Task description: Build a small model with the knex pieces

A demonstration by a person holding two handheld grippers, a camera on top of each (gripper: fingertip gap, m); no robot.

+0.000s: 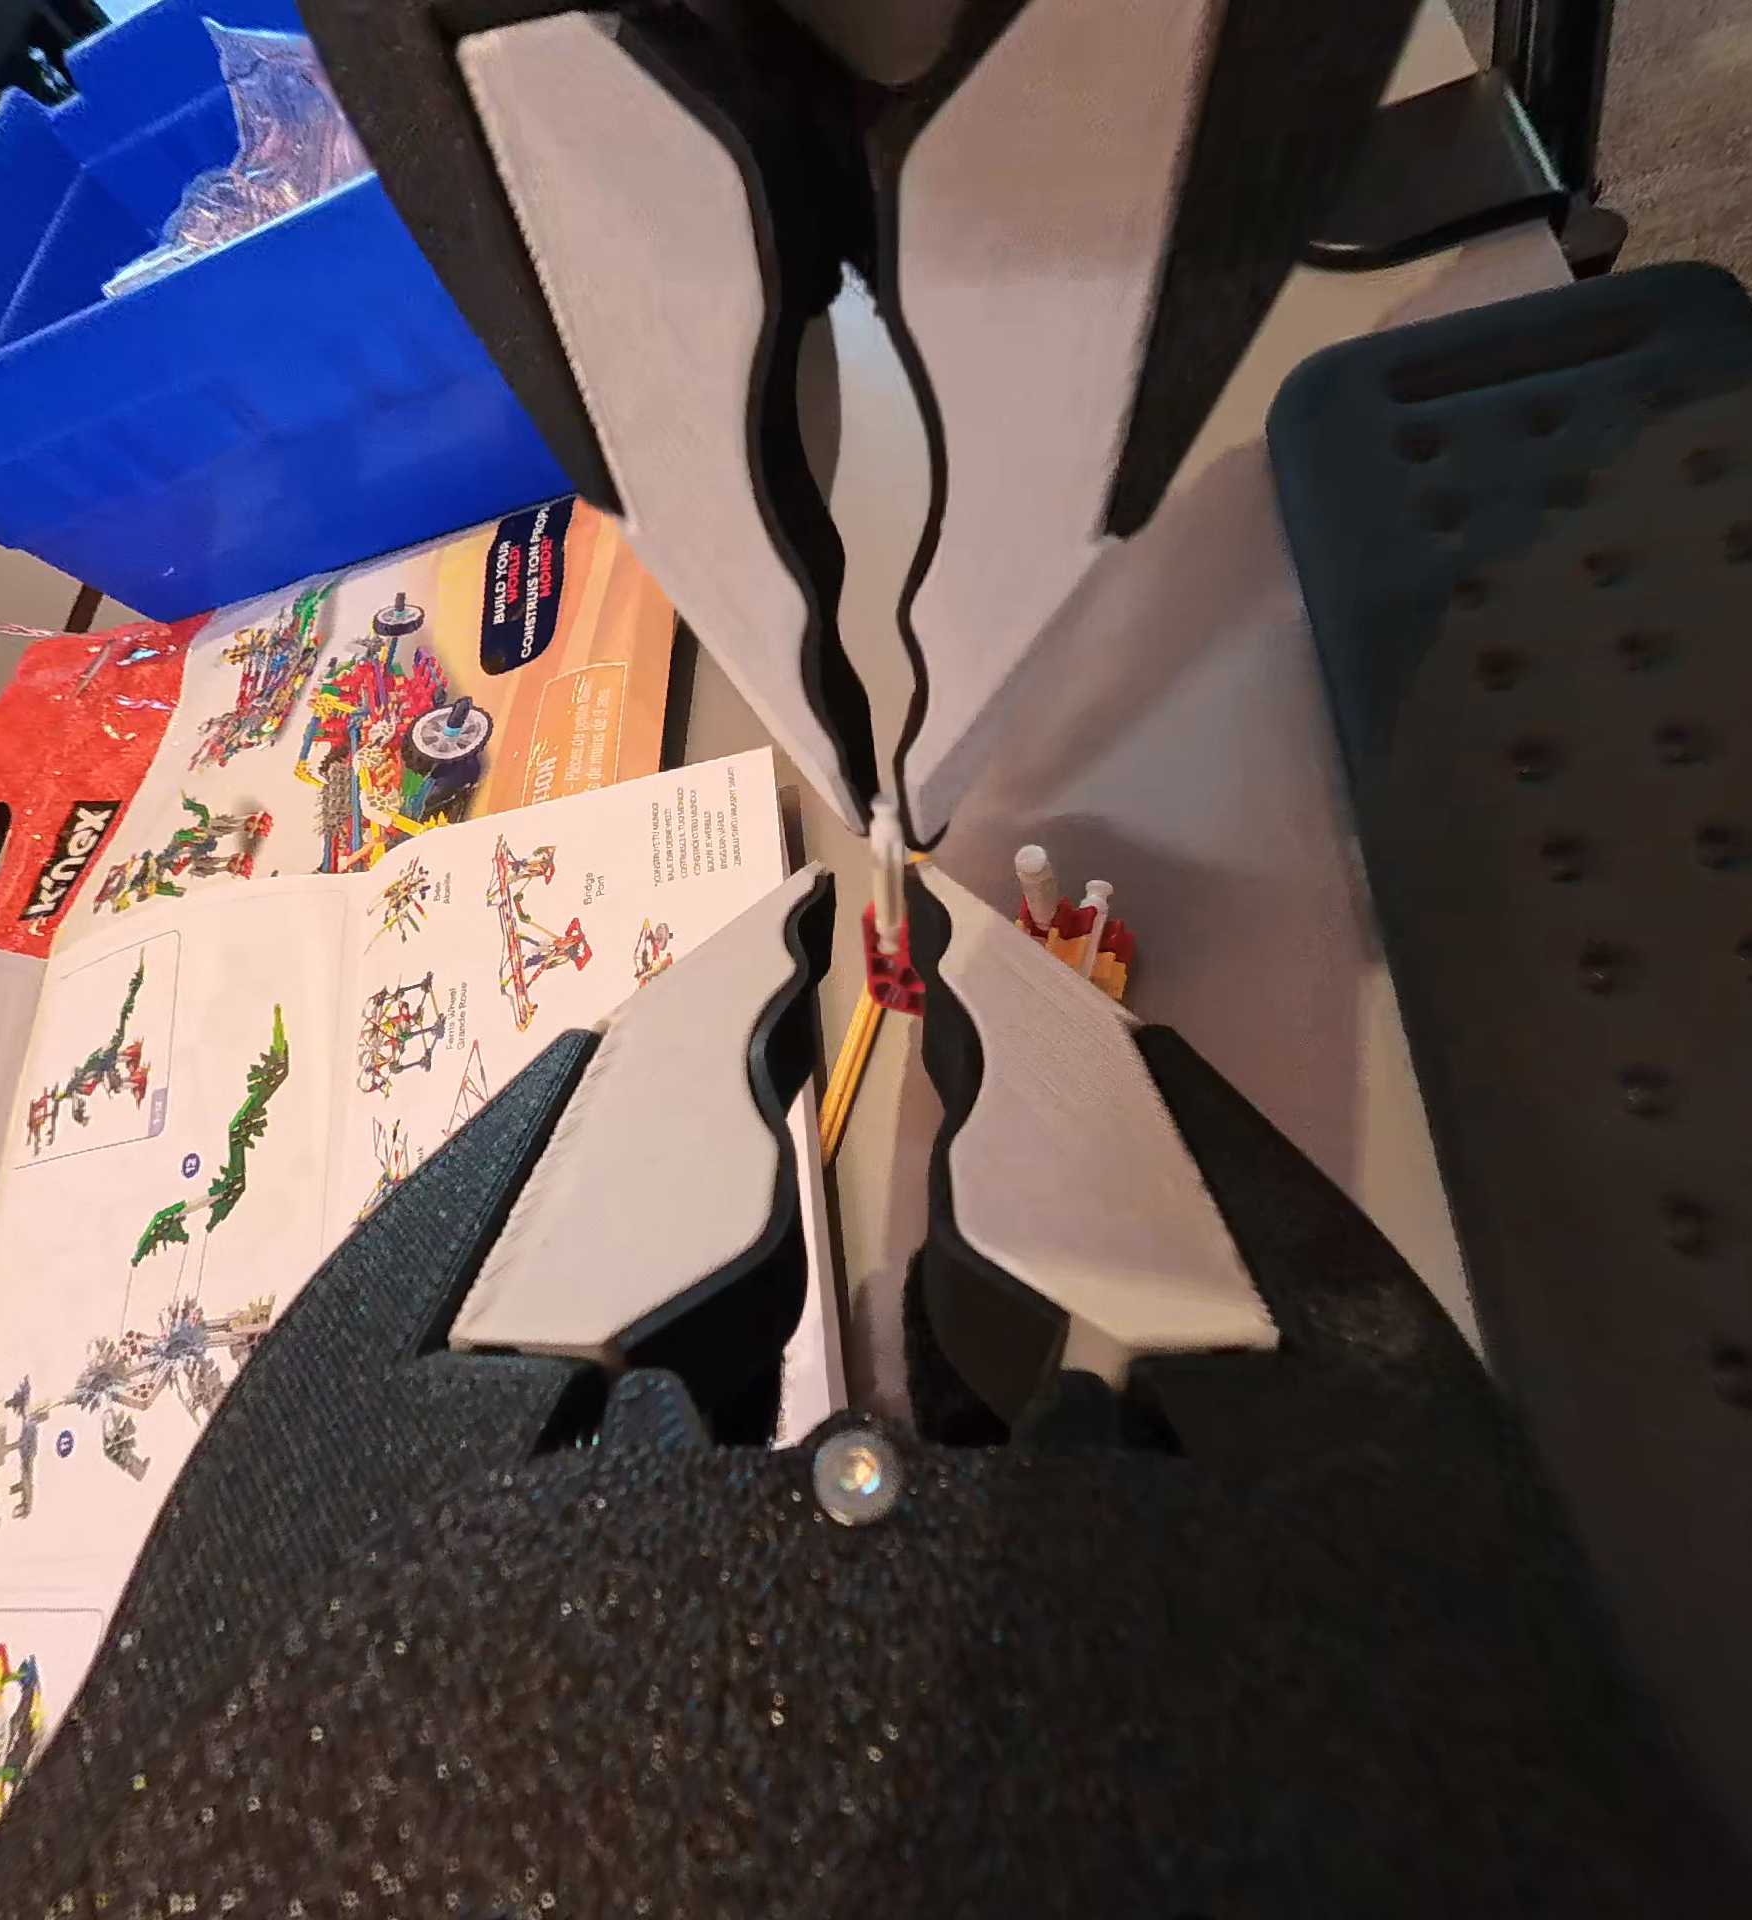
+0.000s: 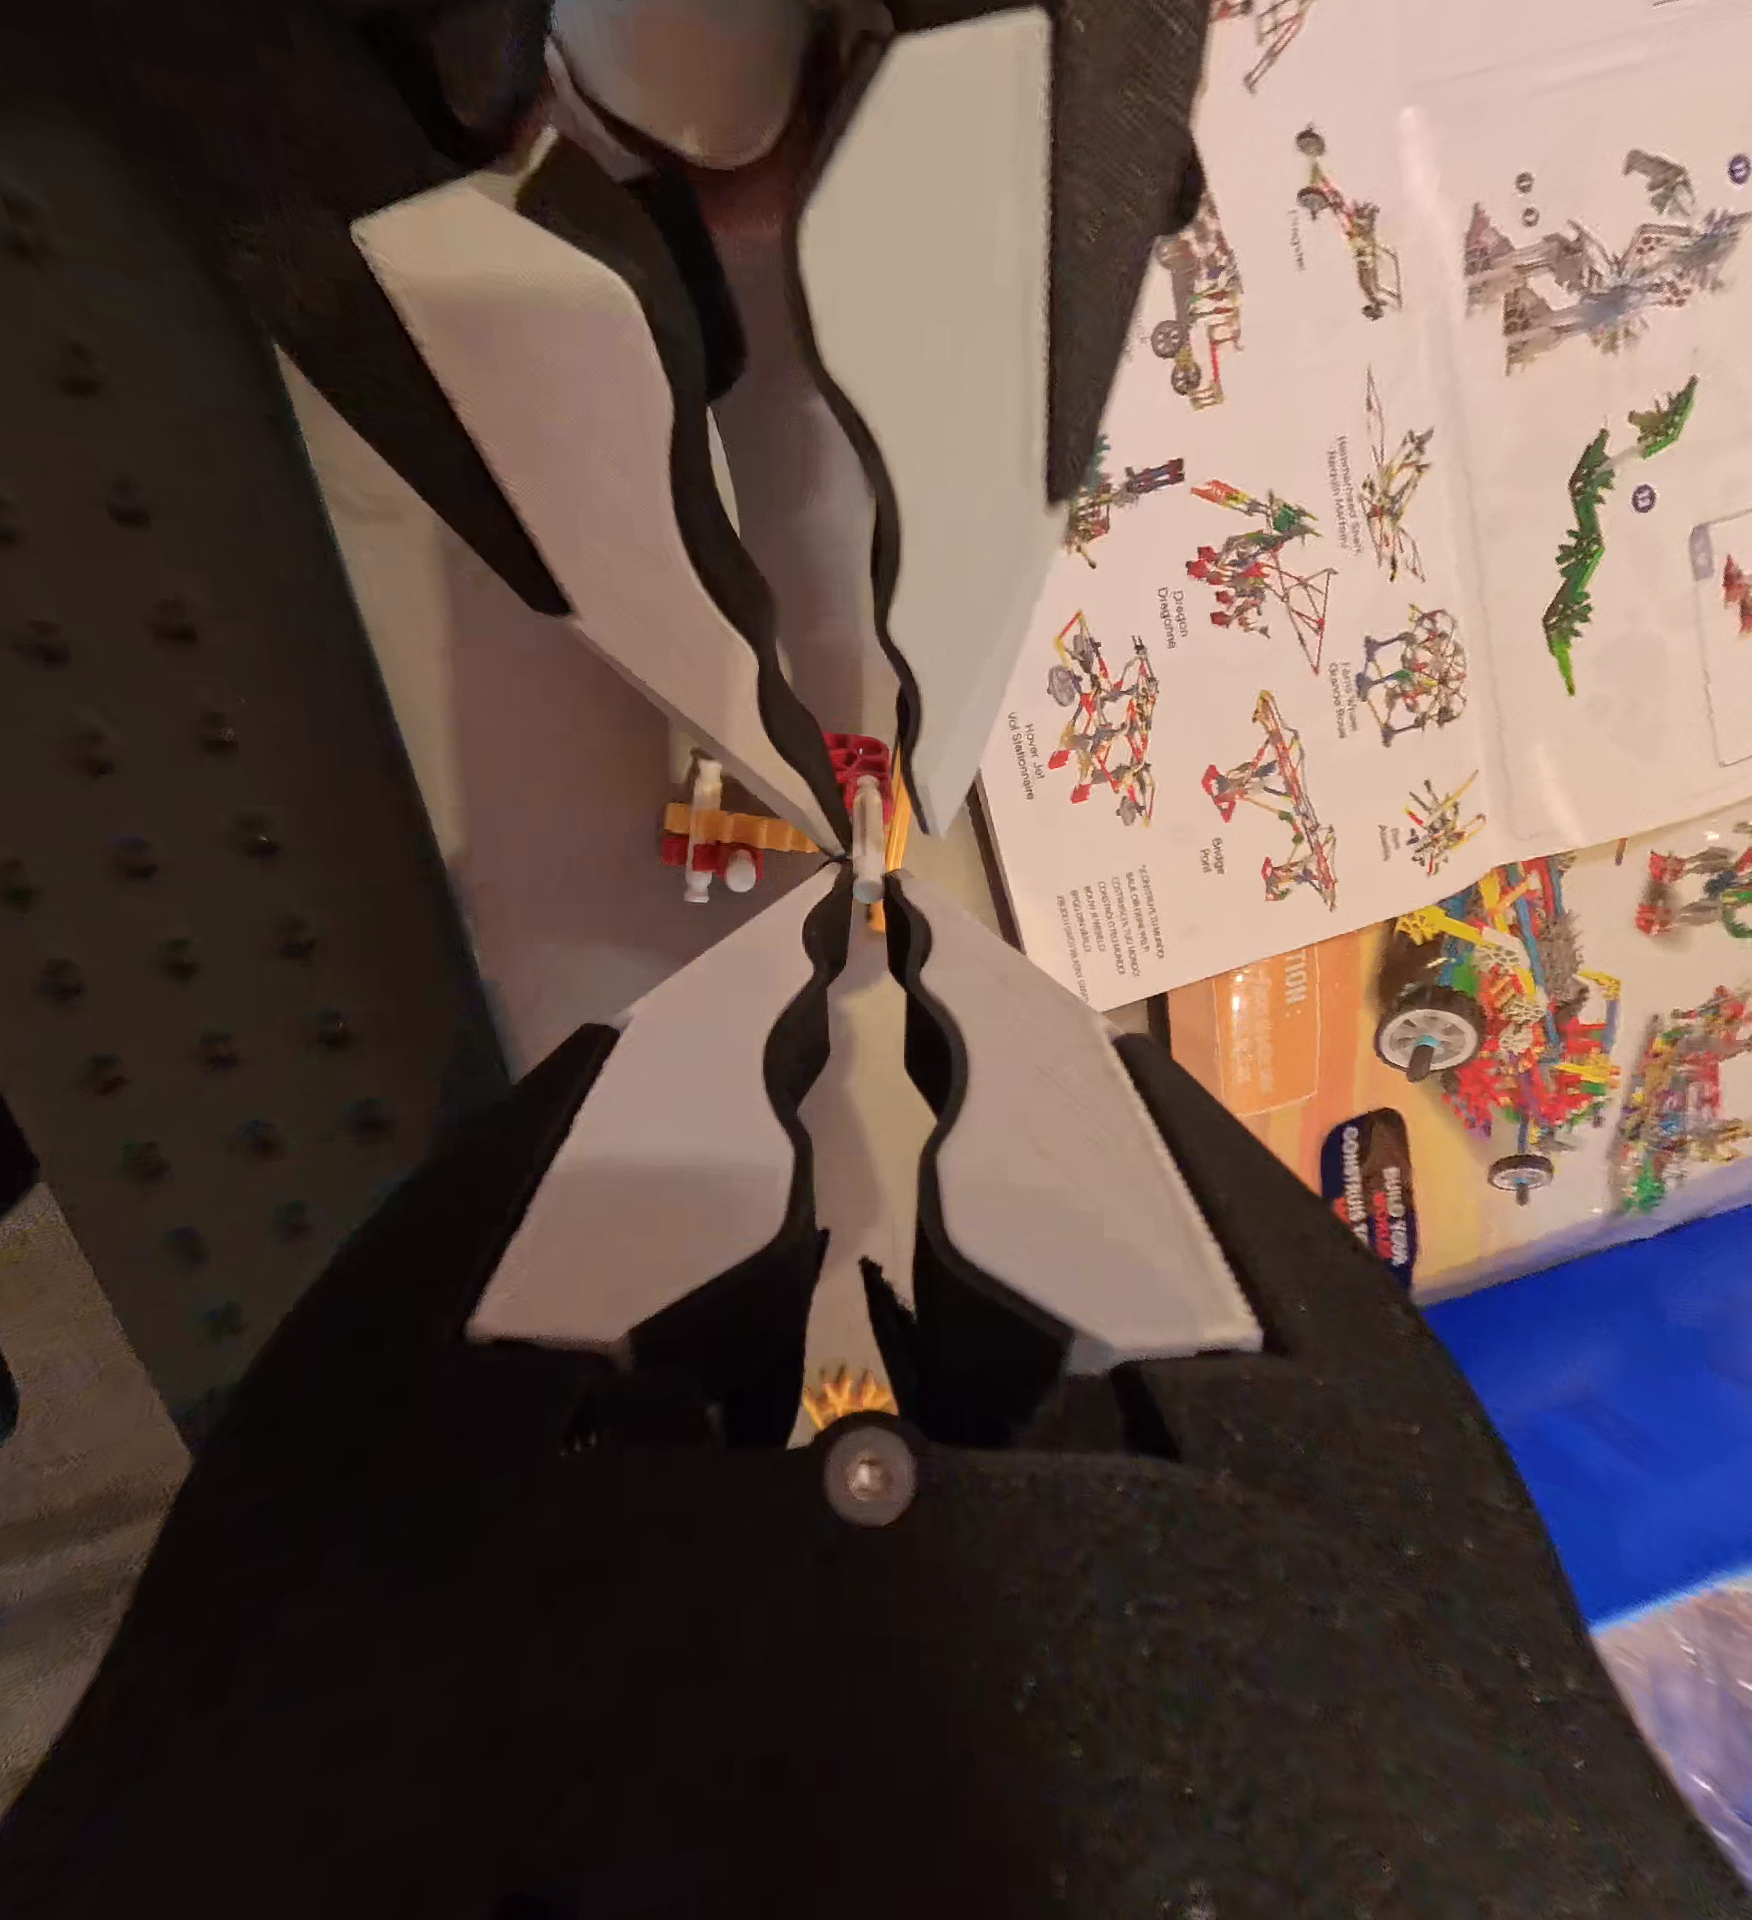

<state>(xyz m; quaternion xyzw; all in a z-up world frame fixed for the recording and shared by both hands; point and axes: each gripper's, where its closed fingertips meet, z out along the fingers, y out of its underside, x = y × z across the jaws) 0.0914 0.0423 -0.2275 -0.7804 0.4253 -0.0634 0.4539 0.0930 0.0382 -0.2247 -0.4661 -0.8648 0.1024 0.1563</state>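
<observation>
Up close, the two grippers met tip to tip over a pale tabletop (image 1: 1256,727). The left gripper (image 1: 877,894) had its fingers drawn near together around a red connector (image 1: 893,961) with a white rod (image 1: 884,873) plugged into it; whether they gripped it I cannot tell. The right gripper (image 2: 867,894), opposite, pinched the white rod's free end. A yellow rod (image 1: 851,1060) ran beneath the connector. Just beside lay a small red-and-yellow assembly (image 1: 1074,925) with white rods standing in it. An illustrated instruction sheet (image 1: 228,1039) lay over a printed toy box (image 1: 352,727), next to a blue bin (image 1: 176,416). A dark perforated panel (image 1: 1578,831) stood on the other side.
</observation>
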